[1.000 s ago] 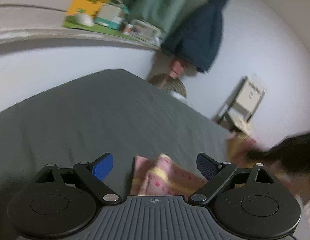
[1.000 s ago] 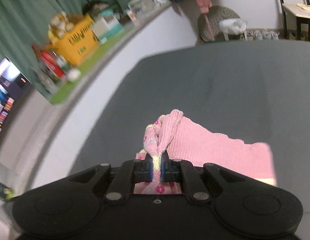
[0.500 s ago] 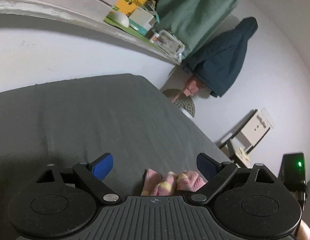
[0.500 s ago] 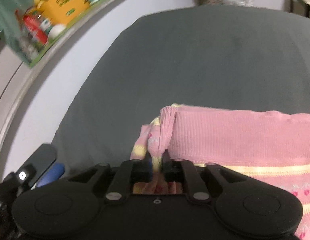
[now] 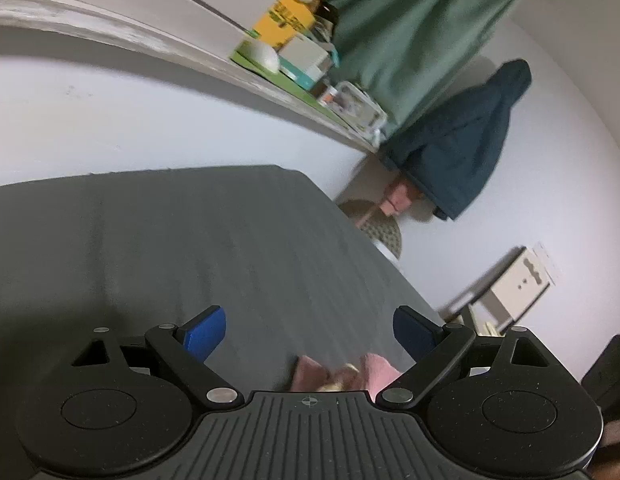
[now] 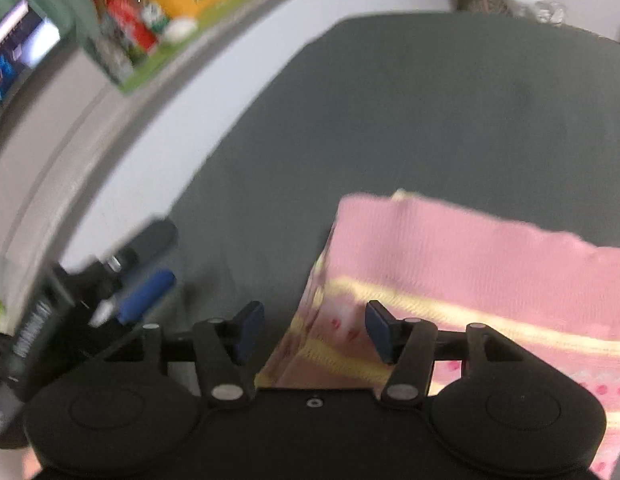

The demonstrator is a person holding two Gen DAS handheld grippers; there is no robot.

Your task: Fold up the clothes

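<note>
A pink knitted garment with yellow stripes and red dots lies folded on the grey bed sheet. My right gripper hangs over its left edge. Its jaws are opening, and the cloth lies between the blue pads without being pressed. In the left wrist view only a bunched pink corner of the garment shows just above the gripper body. My left gripper is wide open over the sheet with nothing between its fingers. The left gripper also appears at the left of the right wrist view.
A white wall with a ledge of boxes and toys runs along the bed's far side. A dark blue jacket hangs beside a green curtain. A woven basket and a white chair stand past the bed's corner.
My right gripper let go of the bunched pink cloth, and the garment now lies flat on the sheet. My left gripper rolled and sank slightly, so less of the garment shows.
</note>
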